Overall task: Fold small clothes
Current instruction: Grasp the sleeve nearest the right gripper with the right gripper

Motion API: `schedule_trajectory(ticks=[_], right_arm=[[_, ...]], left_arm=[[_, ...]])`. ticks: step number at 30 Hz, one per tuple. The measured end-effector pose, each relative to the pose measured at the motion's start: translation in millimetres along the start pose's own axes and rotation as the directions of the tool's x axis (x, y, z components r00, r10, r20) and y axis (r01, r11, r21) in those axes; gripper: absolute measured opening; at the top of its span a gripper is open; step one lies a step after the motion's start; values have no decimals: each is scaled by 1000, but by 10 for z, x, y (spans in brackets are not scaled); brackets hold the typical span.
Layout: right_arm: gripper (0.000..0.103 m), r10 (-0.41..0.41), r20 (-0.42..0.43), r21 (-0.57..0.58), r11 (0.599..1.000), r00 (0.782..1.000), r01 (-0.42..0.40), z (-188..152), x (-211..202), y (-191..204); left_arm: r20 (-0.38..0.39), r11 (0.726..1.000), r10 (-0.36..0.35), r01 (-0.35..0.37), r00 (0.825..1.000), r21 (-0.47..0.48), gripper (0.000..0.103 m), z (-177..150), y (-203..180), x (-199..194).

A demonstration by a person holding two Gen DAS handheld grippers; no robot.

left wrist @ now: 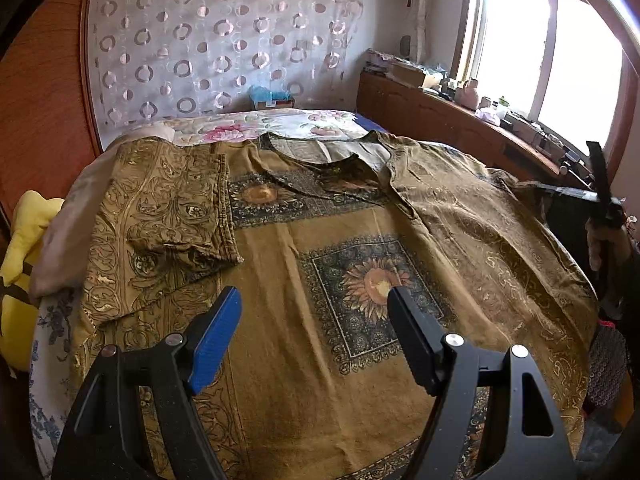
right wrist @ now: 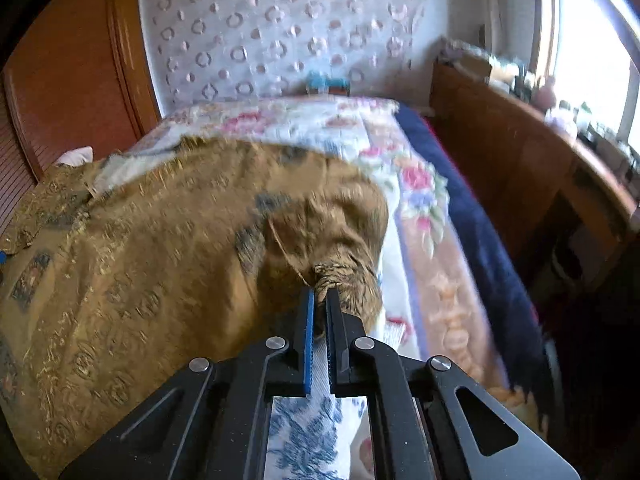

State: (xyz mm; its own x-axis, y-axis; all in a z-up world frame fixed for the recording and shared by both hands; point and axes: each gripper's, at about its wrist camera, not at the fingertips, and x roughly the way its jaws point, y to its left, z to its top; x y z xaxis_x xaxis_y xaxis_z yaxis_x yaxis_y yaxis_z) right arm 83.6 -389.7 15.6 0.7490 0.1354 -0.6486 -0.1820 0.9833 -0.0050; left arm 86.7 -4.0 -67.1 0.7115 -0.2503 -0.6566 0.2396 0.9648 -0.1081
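Right tongs [right wrist: 319, 300], angled downward, pinch the brown shirt's [right wrist: 168, 240] bunched edge; left tongs [left wrist: 314, 312] hover open above it on the bed [right wrist: 404, 168].

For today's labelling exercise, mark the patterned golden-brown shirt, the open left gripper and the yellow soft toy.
Patterned golden-brown shirt [left wrist: 360, 280]: left wrist view, sunflower print.
Open left gripper [left wrist: 314, 300]: left wrist view, between fingertips.
Yellow soft toy [left wrist: 24, 240]: left wrist view, body.

Ahead of me a floral quilt [left wrist: 280, 126] covers the bed, and a sheer curtain with ring patterns [left wrist: 208, 40] hangs behind it beside a red-brown wooden wardrobe [left wrist: 44, 92]. To my right a bright window [left wrist: 548, 56] stands over a cluttered wooden cabinet [left wrist: 432, 114]. A yellow plush toy [left wrist: 20, 248] sits at the bed's left edge, and a dark blue blanket [right wrist: 476, 236] runs along its right side.
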Motion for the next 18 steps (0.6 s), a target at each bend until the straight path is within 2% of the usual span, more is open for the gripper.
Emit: schedule_trajectory(ticks=[2,4,8,12,18], right_arm=[[5,36,39,-5,999,999,-36,16,-103,113],[5,122,57,7,992,991,-123,39,-191,250],[5,176,48,-86,981,983,-171,-14,-285,629],[5,178,-15,-142,974,984,-178,-184,-199,922],[5,174,-75,-128,975,982,-182,-259,14,912]], left_arm=[[-8,1000,8,-8,1000,7,76,-5,-16,12],[-8,1000,3,-3,1000,8,76,-3,-43,7],[3,1000,0,0,1000,15,76,13,-85,-42],[26,1000,0,-1,1000,29,76,41,-146,-132],[53,999,-3,1,999,40,76,79,-219,-214]])
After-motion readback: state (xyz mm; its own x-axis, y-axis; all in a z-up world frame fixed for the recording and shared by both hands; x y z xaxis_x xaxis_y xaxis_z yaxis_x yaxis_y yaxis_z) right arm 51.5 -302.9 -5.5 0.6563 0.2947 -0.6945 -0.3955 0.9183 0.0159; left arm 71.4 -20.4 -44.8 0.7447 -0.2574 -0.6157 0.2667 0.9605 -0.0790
